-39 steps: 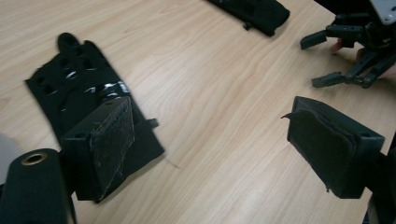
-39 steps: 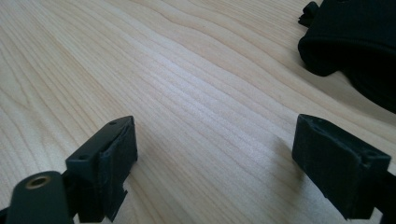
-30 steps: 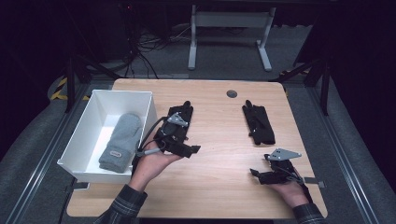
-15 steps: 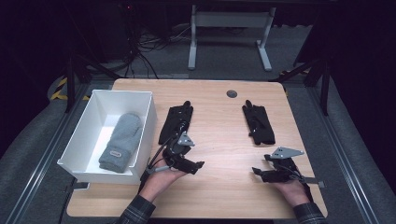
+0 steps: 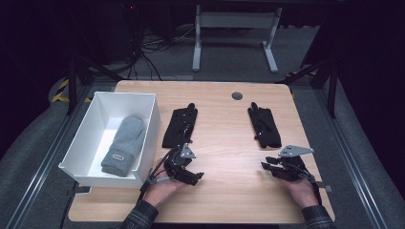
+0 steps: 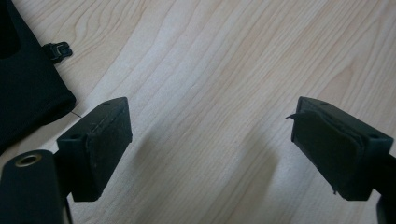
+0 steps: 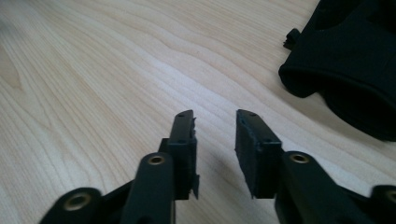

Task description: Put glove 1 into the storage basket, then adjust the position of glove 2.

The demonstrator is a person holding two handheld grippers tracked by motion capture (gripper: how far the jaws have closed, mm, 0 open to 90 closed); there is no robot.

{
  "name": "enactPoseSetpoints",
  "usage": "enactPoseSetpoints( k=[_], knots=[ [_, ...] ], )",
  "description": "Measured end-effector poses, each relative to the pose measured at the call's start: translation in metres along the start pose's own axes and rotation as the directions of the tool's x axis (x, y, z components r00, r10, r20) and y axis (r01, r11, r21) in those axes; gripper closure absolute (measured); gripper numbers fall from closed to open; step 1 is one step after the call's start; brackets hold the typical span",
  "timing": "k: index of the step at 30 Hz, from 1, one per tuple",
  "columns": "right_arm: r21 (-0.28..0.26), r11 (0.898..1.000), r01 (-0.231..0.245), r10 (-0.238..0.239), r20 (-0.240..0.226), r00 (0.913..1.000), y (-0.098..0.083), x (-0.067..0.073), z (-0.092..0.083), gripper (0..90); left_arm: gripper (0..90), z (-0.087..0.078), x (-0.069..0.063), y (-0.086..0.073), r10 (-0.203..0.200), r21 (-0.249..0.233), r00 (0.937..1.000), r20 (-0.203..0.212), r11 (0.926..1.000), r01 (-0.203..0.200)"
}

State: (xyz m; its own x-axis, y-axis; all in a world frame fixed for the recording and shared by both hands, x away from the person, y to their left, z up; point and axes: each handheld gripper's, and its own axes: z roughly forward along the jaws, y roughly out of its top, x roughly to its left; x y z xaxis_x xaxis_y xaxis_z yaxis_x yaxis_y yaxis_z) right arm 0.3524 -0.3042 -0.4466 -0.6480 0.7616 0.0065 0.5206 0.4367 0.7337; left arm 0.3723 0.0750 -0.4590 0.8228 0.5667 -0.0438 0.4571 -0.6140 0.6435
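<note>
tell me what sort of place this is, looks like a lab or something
Probably a lab or studio set up for recording handling work. A bare wooden table stands in a darkened room, cables trail over the grey floor behind it, and yellow-black hazard tape marks the floor at its left.

Light wooden tabletop (image 5: 224, 138) with a round dark grommet hole (image 5: 237, 96) near its far edge, white bin (image 5: 148, 124) at its left side, grey mitten (image 5: 123, 145) lying inside it, white desk frame (image 5: 234, 28) on the dark floor beyond
</note>
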Motion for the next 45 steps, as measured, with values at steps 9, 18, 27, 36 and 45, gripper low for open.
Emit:
enactPoseSetpoints(
  k=[9,18,27,36,45],
  knots=[
    [-0.002,1.0,0.001,-0.001,-0.025,0.9997,0.019,-0.007,0.004,89.8,5.1,0.007,0.001,-0.009,0.024,0.015,0.9997,-0.008,0.9996,-0.024],
    [0.001,1.0,0.001,-0.001,-0.004,1.0,0.04,-0.024,0.01,90.0,0.1,0.01,0.002,-0.017,0.049,-0.054,0.9988,0.007,0.9974,-0.048],
    [-0.043,0.999,-0.023,0.024,0.031,0.9992,0.067,-0.049,0.023,90.0,0.0,0.011,0.002,-0.016,0.047,-0.052,0.9989,0.005,0.9976,-0.047],
    [-0.05,0.998,-0.047,0.051,0.073,0.996,0.085,-0.074,0.044,90.0,0.1,0.011,0.002,-0.016,0.05,-0.053,0.9987,0.009,0.9973,-0.05],
    [0.02,0.998,-0.068,0.065,0.108,0.992,0.09,-0.091,0.084,90.0,0.1,0.011,0.002,-0.016,0.051,-0.053,0.9987,0.01,0.9973,-0.05]
  ],
)
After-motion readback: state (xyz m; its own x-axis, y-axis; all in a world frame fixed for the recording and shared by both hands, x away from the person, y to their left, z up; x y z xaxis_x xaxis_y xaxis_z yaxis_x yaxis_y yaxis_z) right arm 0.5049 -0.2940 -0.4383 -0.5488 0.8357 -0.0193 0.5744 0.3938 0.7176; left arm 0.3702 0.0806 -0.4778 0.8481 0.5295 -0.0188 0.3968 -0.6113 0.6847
